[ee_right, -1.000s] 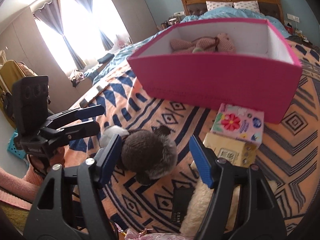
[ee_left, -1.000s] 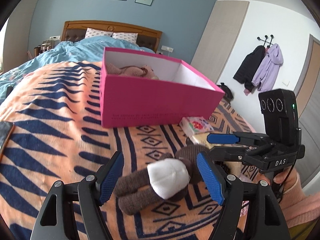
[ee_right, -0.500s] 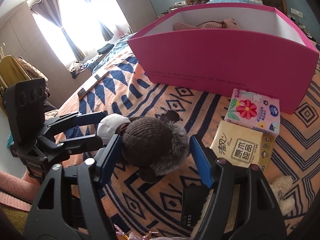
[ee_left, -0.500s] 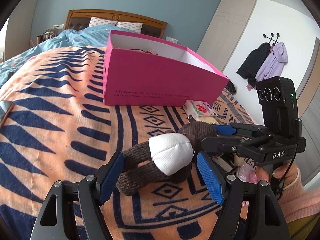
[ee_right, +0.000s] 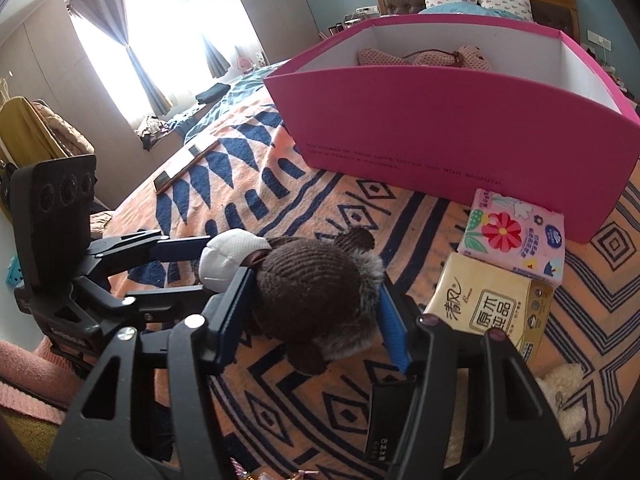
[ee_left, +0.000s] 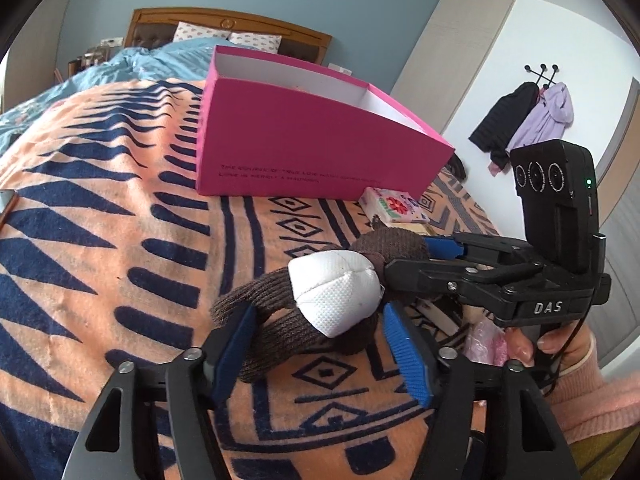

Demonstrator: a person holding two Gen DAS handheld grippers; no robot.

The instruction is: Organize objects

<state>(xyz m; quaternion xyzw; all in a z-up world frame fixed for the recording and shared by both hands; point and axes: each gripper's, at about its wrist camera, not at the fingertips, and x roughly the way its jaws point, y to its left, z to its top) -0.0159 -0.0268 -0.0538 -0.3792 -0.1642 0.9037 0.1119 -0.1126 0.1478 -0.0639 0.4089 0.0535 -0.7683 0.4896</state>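
A brown knitted plush toy (ee_left: pixel 352 248) in white pants (ee_left: pixel 336 292) lies on the orange and navy blanket (ee_left: pixel 120 240). My left gripper (ee_left: pixel 320 320) straddles its legs and hips; the jaws are closing and both blue pads touch the toy. In the right wrist view my right gripper (ee_right: pixel 314 292) has the toy's furry head (ee_right: pixel 316 300) between its pads, jaws closing, pads pressed on both sides. Each gripper shows in the other view: the right gripper (ee_left: pixel 408 256), the left gripper (ee_right: pixel 206 266). Behind stands the open pink box (ee_right: pixel 460 128).
A pinkish plush (ee_right: pixel 440 58) lies in the box. A floral tissue pack (ee_right: pixel 516 236) and a yellow tissue pack (ee_right: pixel 492 308) sit right of the toy. A black object (ee_right: pixel 388 420) and a white fluffy toy (ee_right: pixel 564 392) lie nearer. A phone (ee_right: pixel 186 164) rests at the blanket's left.
Both pairs of jaws have narrowed from standing apart around the toy to touching it. The two views have dipped lower toward the blanket; the toy lies in the same place.
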